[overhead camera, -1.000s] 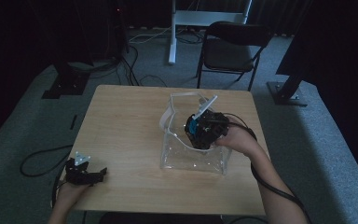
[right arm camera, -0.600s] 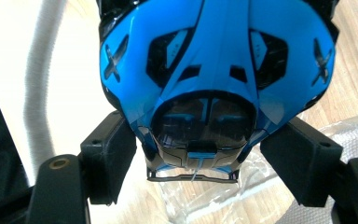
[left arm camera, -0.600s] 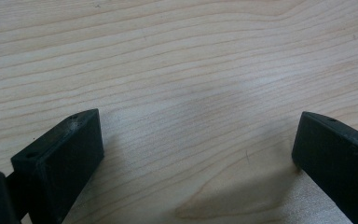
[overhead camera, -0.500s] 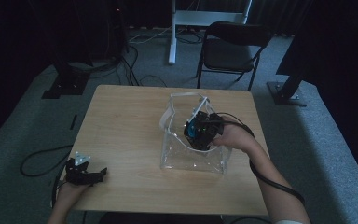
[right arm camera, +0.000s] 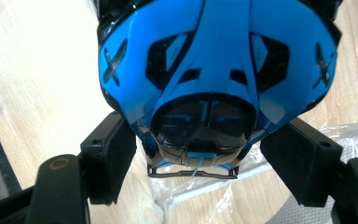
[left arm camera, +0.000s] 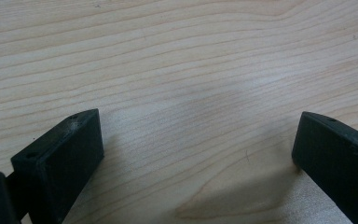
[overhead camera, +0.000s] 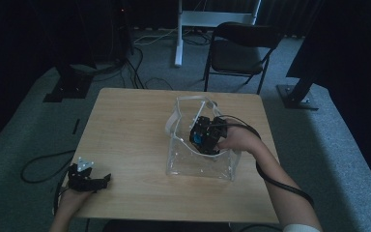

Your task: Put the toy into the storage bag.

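The right gripper squeezes a shiny blue and black toy car, nose pointing down, just above the see-through plastic bag (right under it). The left gripper rests wide open on the wooden table.

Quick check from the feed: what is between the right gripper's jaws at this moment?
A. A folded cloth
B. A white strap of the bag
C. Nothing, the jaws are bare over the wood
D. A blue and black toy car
D: in the right gripper view the right gripper has its two black jaws on either side of the blue and black toy car, and the high view shows it at the mouth of the clear bag.
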Demonstrator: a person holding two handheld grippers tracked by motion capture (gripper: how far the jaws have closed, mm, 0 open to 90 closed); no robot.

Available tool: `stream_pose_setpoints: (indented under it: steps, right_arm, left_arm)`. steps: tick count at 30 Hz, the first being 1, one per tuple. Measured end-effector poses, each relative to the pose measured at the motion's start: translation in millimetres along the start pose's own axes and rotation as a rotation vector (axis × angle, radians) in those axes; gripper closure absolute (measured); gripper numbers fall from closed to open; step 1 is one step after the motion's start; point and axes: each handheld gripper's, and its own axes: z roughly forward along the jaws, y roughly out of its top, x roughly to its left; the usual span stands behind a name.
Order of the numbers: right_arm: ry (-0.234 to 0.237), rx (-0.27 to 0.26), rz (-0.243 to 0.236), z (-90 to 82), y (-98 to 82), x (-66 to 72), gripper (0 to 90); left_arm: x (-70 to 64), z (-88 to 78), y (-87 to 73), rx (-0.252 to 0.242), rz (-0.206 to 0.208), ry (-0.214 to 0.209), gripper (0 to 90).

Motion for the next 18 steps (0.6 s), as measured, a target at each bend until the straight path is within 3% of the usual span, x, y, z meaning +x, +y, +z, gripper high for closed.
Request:
stream_pose_setpoints:
  steps: [18]
  right_arm:
    - [-0.014, 0.13, -0.048, 20.0, 21.1, 1.8, 26.2]
  left_arm:
    - [0.1, 0.1, 0.0, -0.001, 0.003, 0.001, 2.4]
